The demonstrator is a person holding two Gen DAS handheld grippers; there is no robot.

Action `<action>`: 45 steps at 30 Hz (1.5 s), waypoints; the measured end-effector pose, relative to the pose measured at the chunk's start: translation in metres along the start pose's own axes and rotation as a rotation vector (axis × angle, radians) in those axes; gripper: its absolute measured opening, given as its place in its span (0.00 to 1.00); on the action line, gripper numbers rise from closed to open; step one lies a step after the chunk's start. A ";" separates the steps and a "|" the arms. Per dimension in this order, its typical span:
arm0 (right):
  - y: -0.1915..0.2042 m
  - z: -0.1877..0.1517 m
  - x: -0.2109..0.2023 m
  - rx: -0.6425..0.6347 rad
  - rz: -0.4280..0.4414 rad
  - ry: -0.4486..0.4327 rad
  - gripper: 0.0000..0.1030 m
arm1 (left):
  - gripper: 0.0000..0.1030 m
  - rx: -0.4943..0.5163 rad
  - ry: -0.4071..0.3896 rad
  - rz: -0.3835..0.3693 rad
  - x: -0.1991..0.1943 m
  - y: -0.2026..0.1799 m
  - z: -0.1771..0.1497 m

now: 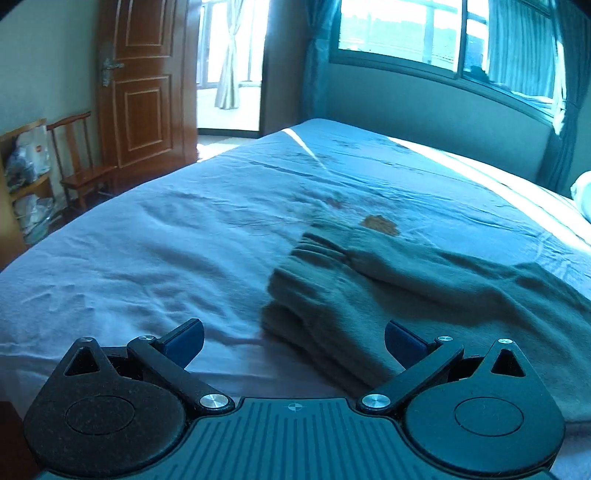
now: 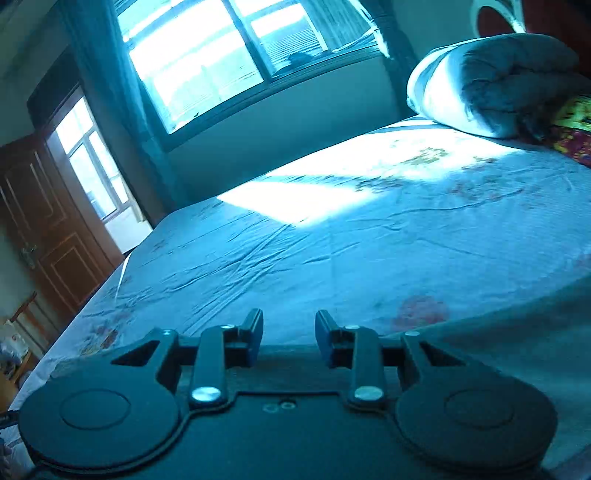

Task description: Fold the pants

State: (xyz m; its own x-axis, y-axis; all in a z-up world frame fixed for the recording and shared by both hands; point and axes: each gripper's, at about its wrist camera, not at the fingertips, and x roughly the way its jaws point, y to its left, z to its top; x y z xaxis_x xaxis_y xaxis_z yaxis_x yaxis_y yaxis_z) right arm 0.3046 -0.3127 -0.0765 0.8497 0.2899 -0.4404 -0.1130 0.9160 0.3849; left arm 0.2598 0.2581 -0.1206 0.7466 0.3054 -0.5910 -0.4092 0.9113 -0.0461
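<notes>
Grey-green pants (image 1: 388,295) lie on the bed (image 1: 166,236), folded over, with ribbed cuffs stacked at the left end. My left gripper (image 1: 294,341) is open and empty, its jaws spread wide just in front of the cuff end. In the right wrist view my right gripper (image 2: 289,334) is open with a moderate gap and holds nothing. A grey-green stretch of the pants (image 2: 517,350) lies at its lower right, close to the right finger. The rest of the pants is out of that view.
The bed sheet (image 2: 332,251) is pale blue and wrinkled, with a sunlit patch. A rolled duvet (image 2: 491,81) and a colourful cloth (image 2: 572,129) sit at the head. A wooden door (image 1: 144,81), a chair (image 1: 81,162) and a window (image 1: 443,33) lie beyond.
</notes>
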 end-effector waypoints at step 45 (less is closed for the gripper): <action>-0.084 -0.026 -0.104 0.197 -0.202 -0.187 0.69 | 0.97 0.058 -0.008 -0.087 -0.029 -0.089 -0.048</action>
State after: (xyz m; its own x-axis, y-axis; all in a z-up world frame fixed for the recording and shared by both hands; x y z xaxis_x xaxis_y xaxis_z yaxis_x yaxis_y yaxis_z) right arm 0.2120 -0.4121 -0.0839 0.9265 0.0358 -0.3746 0.1533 0.8733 0.4625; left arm 0.2495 0.1553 -0.1380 0.7820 0.2266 -0.5807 -0.3118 0.9488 -0.0497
